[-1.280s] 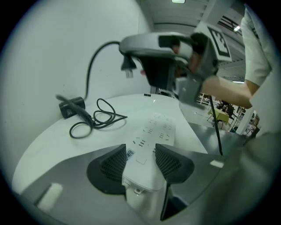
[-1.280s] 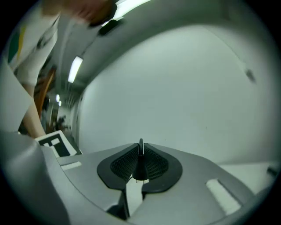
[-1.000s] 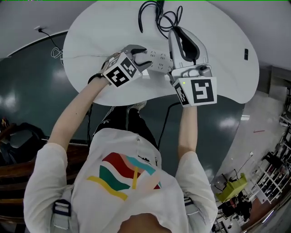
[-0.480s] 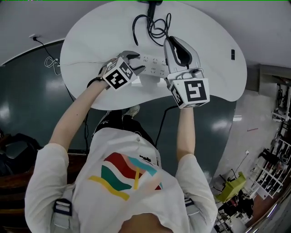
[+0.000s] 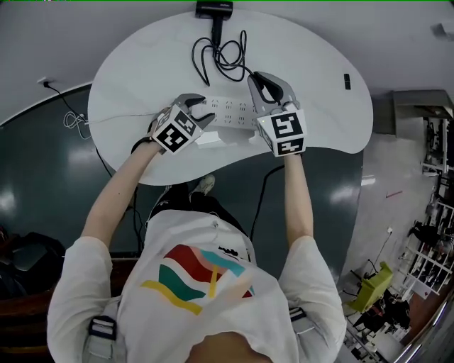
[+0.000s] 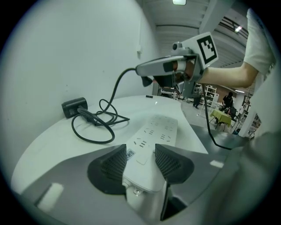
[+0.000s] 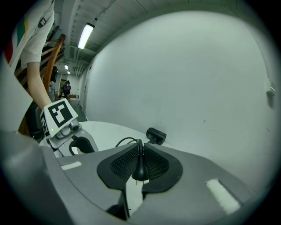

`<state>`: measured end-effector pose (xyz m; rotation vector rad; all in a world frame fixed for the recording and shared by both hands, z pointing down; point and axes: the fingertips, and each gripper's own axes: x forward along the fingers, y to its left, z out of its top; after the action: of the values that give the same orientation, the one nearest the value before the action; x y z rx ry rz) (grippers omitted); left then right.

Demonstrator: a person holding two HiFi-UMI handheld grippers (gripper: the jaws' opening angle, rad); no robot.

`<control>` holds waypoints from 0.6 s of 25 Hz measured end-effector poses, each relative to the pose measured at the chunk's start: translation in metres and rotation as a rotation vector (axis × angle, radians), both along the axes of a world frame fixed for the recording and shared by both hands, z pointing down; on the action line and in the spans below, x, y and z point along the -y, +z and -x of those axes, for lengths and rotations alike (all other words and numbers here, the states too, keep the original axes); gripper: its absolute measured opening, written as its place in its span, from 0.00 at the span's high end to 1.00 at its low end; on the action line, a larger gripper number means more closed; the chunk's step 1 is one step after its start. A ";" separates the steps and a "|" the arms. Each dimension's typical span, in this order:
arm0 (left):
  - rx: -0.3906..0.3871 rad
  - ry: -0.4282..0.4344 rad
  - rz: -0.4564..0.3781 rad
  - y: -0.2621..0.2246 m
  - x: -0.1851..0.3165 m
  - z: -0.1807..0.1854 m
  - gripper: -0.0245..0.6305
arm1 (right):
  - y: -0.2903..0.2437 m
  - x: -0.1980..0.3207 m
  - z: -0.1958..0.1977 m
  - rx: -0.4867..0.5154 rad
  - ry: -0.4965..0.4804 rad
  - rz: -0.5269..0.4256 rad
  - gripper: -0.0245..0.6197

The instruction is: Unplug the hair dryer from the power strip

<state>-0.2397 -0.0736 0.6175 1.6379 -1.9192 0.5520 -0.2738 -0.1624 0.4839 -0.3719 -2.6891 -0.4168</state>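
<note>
**Plug out of the strip; right gripper lowering with it**

The left gripper (image 6: 139, 158) is clamping the near end of the white multi-socket power strip (image 6: 158, 129). Its ribbed pads are spread wide and pressing on both long sides of the casing, pinning it flat on the white rounded table (image 5: 142, 78). This hand is keeping the same station it held a second ago.

The right gripper (image 7: 139, 165) is pinching the black moulded plug (image 7: 140, 169). Its jaws are nearly together, with the plug body between the pads and the black cable (image 5: 220, 57) rising out of the top. In the left gripper view the plug is hanging clear above the strip, not touching it, and every socket face visible there is standing empty.

The change is in the right hand. A second ago it was riding high over the strip's far end; it is now sitting lower and closer to the tabletop, with the plug in its grip throughout.

The black hair dryer (image 5: 213, 9) is lying at the table's far edge, well apart from the strip, its cable looping loosely between.

Judgement: the separation is done. What is remaining is setting the plug down and releasing both grips.
</note>
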 end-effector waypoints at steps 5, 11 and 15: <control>0.000 -0.007 -0.002 -0.001 0.000 -0.001 0.65 | 0.042 0.024 -0.009 -0.093 0.064 -0.004 0.88; 0.002 -0.015 -0.006 0.001 -0.001 0.000 0.66 | 0.080 0.050 -0.019 -0.171 0.125 -0.068 0.88; 0.002 -0.022 -0.008 -0.003 0.000 0.001 0.67 | 0.102 0.064 -0.021 -0.225 0.147 -0.134 0.88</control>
<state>-0.2411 -0.0734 0.6145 1.6191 -1.9411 0.5385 -0.2523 -0.2266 0.5858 -0.1696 -2.4346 -0.4784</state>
